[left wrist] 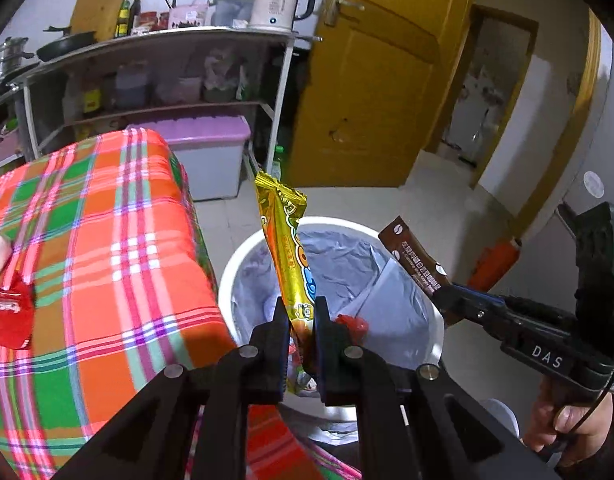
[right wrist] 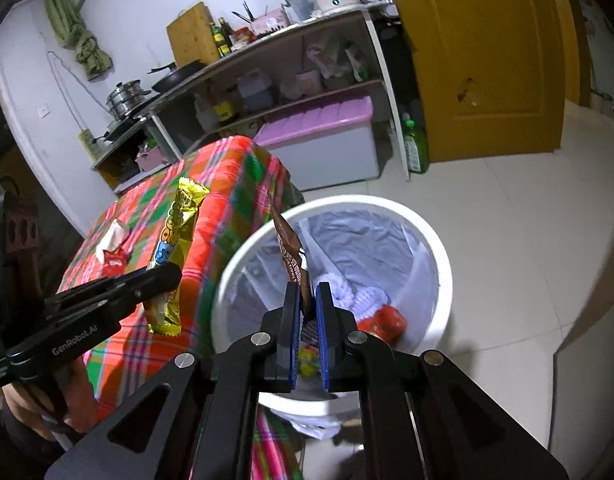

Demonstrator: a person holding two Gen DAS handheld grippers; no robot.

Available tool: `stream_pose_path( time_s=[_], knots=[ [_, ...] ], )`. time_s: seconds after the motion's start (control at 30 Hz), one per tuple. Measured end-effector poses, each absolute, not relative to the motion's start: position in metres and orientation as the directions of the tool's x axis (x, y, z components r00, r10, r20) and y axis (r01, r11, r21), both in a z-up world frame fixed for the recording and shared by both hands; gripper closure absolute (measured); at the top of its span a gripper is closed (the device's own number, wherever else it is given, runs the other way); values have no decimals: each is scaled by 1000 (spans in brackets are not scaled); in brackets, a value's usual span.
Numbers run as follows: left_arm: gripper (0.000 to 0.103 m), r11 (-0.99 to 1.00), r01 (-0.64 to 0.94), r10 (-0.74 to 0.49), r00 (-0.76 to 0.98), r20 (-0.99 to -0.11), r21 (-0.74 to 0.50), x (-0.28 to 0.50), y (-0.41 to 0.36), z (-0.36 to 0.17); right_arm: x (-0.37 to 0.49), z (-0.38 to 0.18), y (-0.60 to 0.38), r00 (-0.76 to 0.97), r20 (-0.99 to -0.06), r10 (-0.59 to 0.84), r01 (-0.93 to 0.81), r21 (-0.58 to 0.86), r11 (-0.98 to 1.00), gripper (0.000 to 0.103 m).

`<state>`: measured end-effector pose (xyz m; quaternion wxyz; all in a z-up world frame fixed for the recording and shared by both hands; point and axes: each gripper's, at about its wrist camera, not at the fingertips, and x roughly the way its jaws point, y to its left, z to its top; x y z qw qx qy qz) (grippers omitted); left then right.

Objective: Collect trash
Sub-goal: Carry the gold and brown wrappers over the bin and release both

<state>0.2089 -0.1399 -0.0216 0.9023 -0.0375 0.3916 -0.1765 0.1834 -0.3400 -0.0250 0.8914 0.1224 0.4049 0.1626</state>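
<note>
You are pinching the light, crinkly gold wrapper (left wrist: 285, 248) near its lower end with the left gripper (left wrist: 301, 312) and the flimsy brown sachet (right wrist: 291, 254) near its base with the right gripper (right wrist: 307, 300), both clamped over the white bin (right wrist: 441, 280).

White kettle (left wrist: 281, 2) atop shelf (left wrist: 163, 42); purple-lidded bin (left wrist: 211, 156) below; yellow door (left wrist: 371, 80); possibly oil bottles (left wrist: 127, 16).

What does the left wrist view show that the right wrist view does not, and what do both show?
Only left wrist view: an orange roll on the floor and the open doorway. Only right wrist view: a green cloth hanging on the wall. Both: left gripper shut on the gold wrapper, right gripper shut on the brown sachet, the white bin, the plaid table.
</note>
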Motion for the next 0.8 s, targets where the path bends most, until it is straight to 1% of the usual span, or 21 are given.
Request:
stream_pose_path(
  time_s=[0.13, 0.27, 0.3, 0.33, 0.37, 0.4, 0.47, 0.6, 0.8],
  knots=[
    [86, 935, 290, -345, 615, -710, -203, 216, -144, -32, 189, -35, -341, 599, -704, 381, -178, 348, 921, 94],
    [76, 935, 284, -346, 596, -724, -213, 223, -146, -40, 193, -45, -345, 587, -721, 367, -161, 341, 926, 93],
    [72, 935, 283, -347, 594, -726, -215, 223, -146, -41, 194, -48, -346, 585, -726, 361, -155, 337, 929, 90],
    [71, 934, 283, -350, 590, -727, -220, 224, -146, -42, 194, -49, -347, 584, -729, 357, -151, 335, 930, 88],
    [69, 933, 283, -353, 589, -727, -223, 224, -146, -43, 195, -50, -348, 584, -730, 355, -147, 335, 931, 84],
    [69, 933, 283, -353, 589, -727, -224, 225, -145, -43, 195, -50, -349, 585, -730, 355, -145, 336, 931, 80],
    [68, 933, 283, -352, 591, -726, -223, 224, -145, -43, 195, -50, -351, 586, -729, 352, -142, 336, 931, 79],
    [68, 932, 282, -356, 602, -715, -227, 222, -142, -38, 190, -42, -351, 599, -715, 361, -152, 341, 928, 78],
    [68, 936, 272, -349, 653, -673, -222, 204, -130, -17, 180, -21, -342, 629, -678, 379, -188, 341, 921, 78]
  ],
)
